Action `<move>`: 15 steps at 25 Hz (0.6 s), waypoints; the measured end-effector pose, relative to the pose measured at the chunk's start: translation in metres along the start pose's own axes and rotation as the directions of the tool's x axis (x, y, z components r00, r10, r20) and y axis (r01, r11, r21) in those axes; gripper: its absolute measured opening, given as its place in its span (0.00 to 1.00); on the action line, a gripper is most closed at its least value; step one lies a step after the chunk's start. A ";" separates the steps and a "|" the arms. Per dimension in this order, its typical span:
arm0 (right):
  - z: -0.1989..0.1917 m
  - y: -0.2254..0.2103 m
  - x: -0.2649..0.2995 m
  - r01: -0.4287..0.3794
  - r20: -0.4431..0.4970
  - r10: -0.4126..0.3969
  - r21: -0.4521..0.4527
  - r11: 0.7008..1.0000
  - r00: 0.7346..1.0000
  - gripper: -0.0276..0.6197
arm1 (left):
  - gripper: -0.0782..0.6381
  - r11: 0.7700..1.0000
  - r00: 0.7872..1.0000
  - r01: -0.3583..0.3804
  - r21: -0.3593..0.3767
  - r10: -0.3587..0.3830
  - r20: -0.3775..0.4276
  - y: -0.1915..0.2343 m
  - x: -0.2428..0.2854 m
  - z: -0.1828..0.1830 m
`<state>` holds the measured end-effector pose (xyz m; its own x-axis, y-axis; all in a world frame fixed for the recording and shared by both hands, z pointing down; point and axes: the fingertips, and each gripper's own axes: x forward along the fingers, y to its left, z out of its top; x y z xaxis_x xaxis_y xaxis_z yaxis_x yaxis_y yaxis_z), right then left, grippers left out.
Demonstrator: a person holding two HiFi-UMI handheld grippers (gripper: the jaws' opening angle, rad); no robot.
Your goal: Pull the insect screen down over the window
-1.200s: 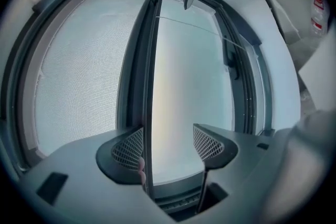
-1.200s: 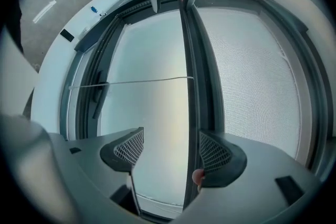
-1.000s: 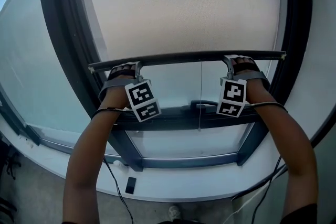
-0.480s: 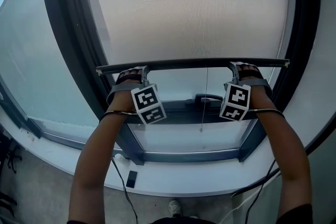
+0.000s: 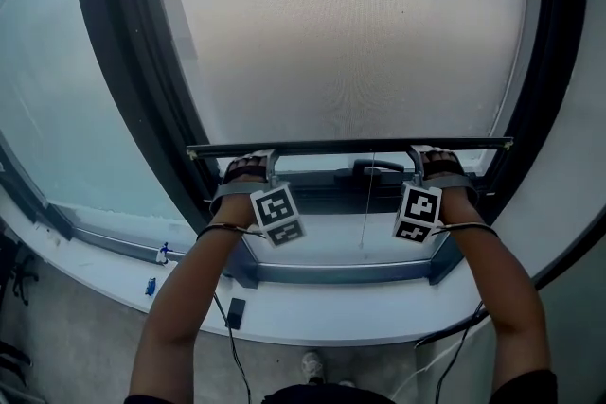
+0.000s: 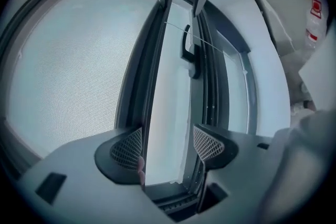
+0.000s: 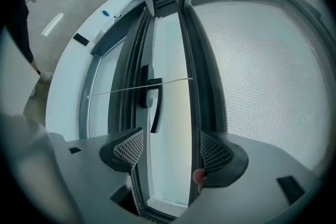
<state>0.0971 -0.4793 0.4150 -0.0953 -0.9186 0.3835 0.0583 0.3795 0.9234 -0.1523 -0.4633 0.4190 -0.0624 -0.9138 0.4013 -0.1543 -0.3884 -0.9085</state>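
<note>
The pale mesh insect screen [image 5: 350,33] covers most of the window. Its dark bottom bar [image 5: 350,148] hangs just above the window handle [image 5: 377,169]. My left gripper [image 5: 265,161] sits over the bar near its left end and my right gripper [image 5: 421,156] near its right end. In the left gripper view the jaws of my left gripper [image 6: 167,145] stand apart, with the bar [image 6: 152,76] running along the left pad. In the right gripper view my right gripper [image 7: 172,150] is open too, the bar [image 7: 202,76] lying by its right pad. A thin pull cord [image 5: 367,203] hangs from the bar.
The dark window frame [image 5: 123,80] flanks the screen on both sides. Below lies a white sill [image 5: 331,312] with small blue items [image 5: 150,286] at its left. A dark flat object [image 5: 236,310], cables and a shoe [image 5: 312,386] are on the floor.
Both grippers and the screen's bottom bar have moved down together. The mesh now covers more of the window, and the bar has come close to the handle.
</note>
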 end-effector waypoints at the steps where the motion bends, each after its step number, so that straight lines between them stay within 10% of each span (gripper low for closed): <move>1: 0.000 0.004 0.002 -0.006 0.000 0.006 0.001 1.000 1.000 0.54 | 0.52 1.000 1.000 0.002 -0.009 -0.002 0.000 -0.003 0.002 0.000; 15: -0.001 0.060 0.019 -0.119 -0.013 0.119 -0.002 0.993 0.993 0.54 | 0.52 0.995 0.995 0.098 -0.034 -0.097 0.033 -0.059 0.020 -0.005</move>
<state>0.0994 -0.4744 0.4777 -0.0750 -0.8680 0.4908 0.0709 0.4863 0.8709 -0.1492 -0.4585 0.4814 -0.0151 -0.8752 0.4835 -0.1929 -0.4719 -0.8603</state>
